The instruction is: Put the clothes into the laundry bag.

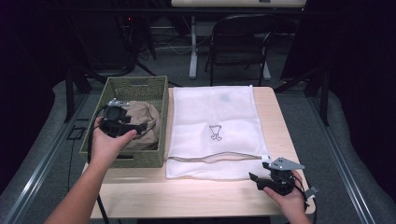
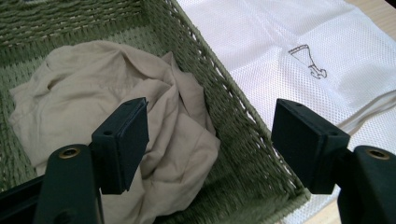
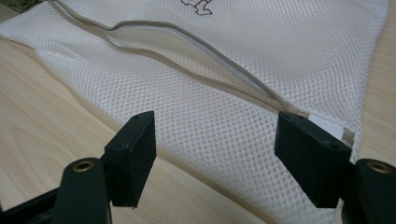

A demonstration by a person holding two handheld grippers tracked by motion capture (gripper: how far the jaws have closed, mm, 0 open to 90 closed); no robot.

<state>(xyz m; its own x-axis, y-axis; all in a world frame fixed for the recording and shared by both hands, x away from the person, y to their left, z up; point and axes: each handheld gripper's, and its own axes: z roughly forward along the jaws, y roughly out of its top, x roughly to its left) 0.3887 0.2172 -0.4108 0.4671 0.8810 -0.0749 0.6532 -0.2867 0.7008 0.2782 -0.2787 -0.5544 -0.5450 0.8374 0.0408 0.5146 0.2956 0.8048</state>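
Beige garment [image 2: 116,102] is lying crumpled in the green wicker basket [image 1: 140,86] at the table's left. Left gripper [image 2: 210,140] is hovering over it, jaws wide and holding nothing; the pickup appears to be in hand. Next it likely needs lowering and closing. Right gripper [image 3: 215,154] is waiting, jaws wide, at the white mesh laundry bag's [image 3: 261,51] near right corner.

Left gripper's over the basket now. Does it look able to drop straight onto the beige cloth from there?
Probably yes. The left gripper hangs with its jaws apart above the beige cloth, which lies uncovered in the open-topped green basket. Nothing sits between them; the basket's near wall is close to one jaw, so go down slightly inward.
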